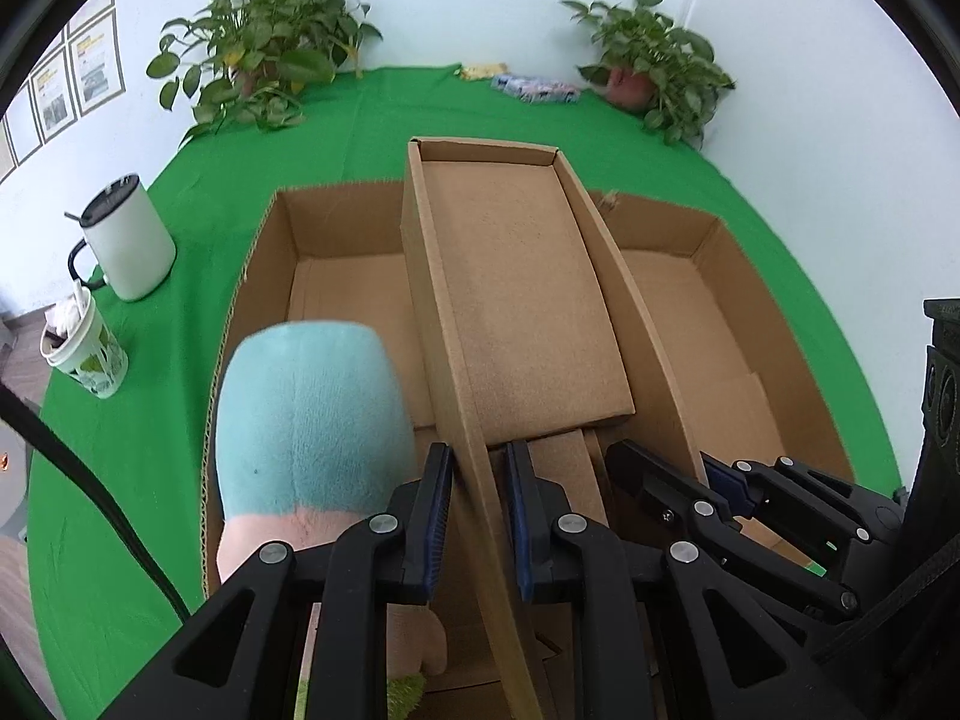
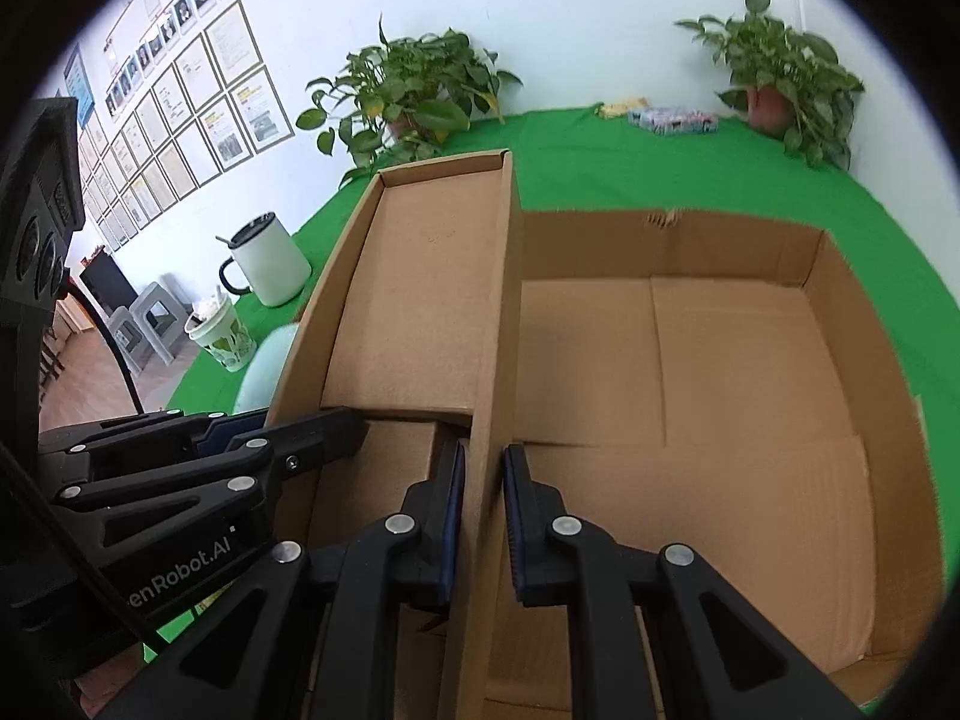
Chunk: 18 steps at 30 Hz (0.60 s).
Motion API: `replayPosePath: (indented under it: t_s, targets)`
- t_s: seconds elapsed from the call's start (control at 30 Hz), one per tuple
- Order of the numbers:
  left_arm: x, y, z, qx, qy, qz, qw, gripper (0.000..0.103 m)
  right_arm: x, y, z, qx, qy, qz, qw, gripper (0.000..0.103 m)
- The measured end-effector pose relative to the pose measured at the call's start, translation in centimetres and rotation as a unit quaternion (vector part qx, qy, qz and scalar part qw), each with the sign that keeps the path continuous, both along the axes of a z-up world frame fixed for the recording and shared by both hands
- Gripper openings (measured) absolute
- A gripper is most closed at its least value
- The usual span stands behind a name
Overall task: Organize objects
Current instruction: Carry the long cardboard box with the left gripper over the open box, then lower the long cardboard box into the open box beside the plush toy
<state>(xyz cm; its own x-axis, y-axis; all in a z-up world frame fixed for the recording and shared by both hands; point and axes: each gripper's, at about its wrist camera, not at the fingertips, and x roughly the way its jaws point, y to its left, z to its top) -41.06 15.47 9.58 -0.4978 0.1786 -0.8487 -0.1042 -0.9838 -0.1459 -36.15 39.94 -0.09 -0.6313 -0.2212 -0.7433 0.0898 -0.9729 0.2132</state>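
Note:
A narrow cardboard box (image 1: 516,288) is held tilted over a large open cardboard box (image 1: 336,252) on the green cloth. My left gripper (image 1: 477,516) is shut on the narrow box's left wall. My right gripper (image 2: 483,516) is shut on its right wall (image 2: 495,360); it also shows in the left wrist view (image 1: 696,480). A teal and pink plush toy (image 1: 306,426) lies in the large box's left part, beside my left gripper. The large box's right part (image 2: 690,372) holds nothing that I can see.
A white mug (image 1: 129,240) and a patterned paper cup (image 1: 87,348) stand on the cloth at the left. Two potted plants (image 1: 264,54) (image 1: 654,60) and a small packet (image 1: 534,87) sit along the back wall.

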Motion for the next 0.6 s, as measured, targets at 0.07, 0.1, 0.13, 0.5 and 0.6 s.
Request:
replayPosePath:
  t_s: [0.07,0.1,0.13,0.5,0.6]
  targets:
    - [-0.5,0.0,-1.1,-0.008,-0.012,-0.001,0.9999,0.014,-0.1,-0.2,-0.8,0.001,-0.007,0.000,1.000,0.012]
    - [-0.7,0.0,-1.7,-0.012,-0.018,-0.002,0.9998,0.014,-0.2,-0.3,-1.3,0.000,-0.013,-0.001,1.000,0.012]
    - [-1.0,0.1,-2.2,-0.015,-0.023,-0.001,0.9996,0.014,-0.3,-0.3,-1.6,-0.002,-0.018,-0.002,1.000,0.012]
    - [-0.6,-0.4,-4.1,-0.023,-0.030,0.008,0.9993,0.016,-1.8,-0.1,-4.9,-0.018,-0.075,-0.025,0.997,0.009]
    - [1.2,-0.7,-3.2,-0.023,-0.016,0.009,0.9996,0.016,-1.9,-0.3,-5.7,-0.010,-0.082,-0.028,0.996,0.009]
